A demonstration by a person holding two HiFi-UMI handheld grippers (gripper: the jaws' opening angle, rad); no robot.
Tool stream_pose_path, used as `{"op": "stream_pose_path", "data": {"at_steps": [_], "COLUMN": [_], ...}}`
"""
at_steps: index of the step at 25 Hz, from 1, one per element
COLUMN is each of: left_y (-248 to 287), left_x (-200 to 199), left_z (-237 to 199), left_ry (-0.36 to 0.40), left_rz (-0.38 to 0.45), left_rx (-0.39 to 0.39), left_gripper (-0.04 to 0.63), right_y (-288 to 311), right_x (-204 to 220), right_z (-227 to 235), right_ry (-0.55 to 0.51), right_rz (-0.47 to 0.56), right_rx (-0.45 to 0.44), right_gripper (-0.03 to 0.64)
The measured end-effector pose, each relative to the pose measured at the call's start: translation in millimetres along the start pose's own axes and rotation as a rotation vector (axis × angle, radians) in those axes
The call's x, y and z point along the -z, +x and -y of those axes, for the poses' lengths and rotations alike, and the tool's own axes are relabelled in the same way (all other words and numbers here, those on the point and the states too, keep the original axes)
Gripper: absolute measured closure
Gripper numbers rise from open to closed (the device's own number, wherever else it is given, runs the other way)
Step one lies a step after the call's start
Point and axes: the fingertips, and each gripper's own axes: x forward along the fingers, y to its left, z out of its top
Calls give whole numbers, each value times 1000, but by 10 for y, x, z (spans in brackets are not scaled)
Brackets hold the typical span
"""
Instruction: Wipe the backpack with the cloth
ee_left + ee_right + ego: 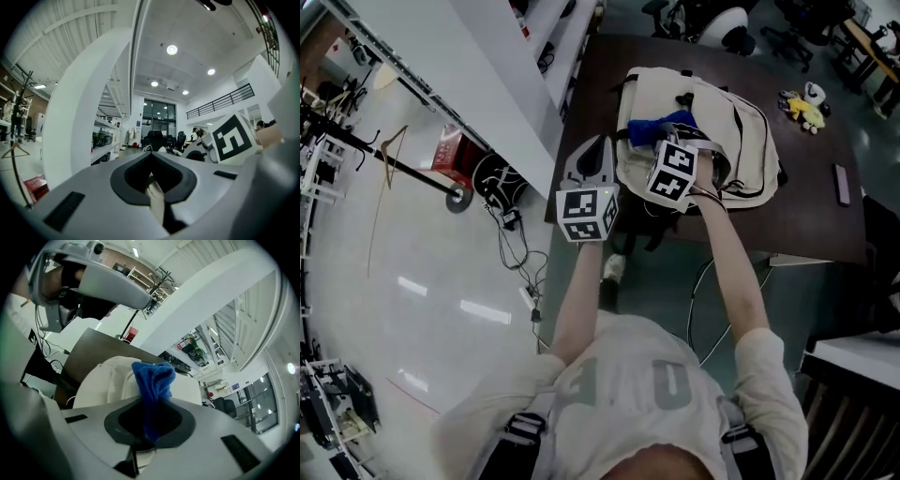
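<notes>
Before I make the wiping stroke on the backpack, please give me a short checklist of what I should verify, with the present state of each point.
1. Cloth held: the right gripper is shut on the blue cloth. Ok.
2. Cloth above the backpack: ok.
3. Cloth touching the fabric: cannot tell.
4. Backpack steadied: the left gripper is shut on a cream strap, probably the backpack's. Ok.
5. Backpack resting on the table: ok.
6. Stroke path free: the yellow toy lies apart from the backpack. Ok.
</notes>
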Motion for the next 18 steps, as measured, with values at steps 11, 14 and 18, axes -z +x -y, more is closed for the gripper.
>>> {"op": "stream_pose_path", "data": {"at_steps": [11, 14, 18], "left_y": [-888, -1057, -1145], "left_x": [434, 571, 648], "left_z": [376, 402, 425], "left_ry": [8, -1, -13], "left_rz": [-32, -47, -58], "left_rx": [-77, -91, -94], "left_gripper": [592, 592, 592], "right_y": [-149, -205, -260], "right_x": [-51, -90, -136], "right_z": [-995, -1097, -1203], "right_ry": [-14, 8, -11], "right_rz": [39, 53, 60], "right_rx": [-26, -17, -19], "right_gripper": [578, 578, 578]}}
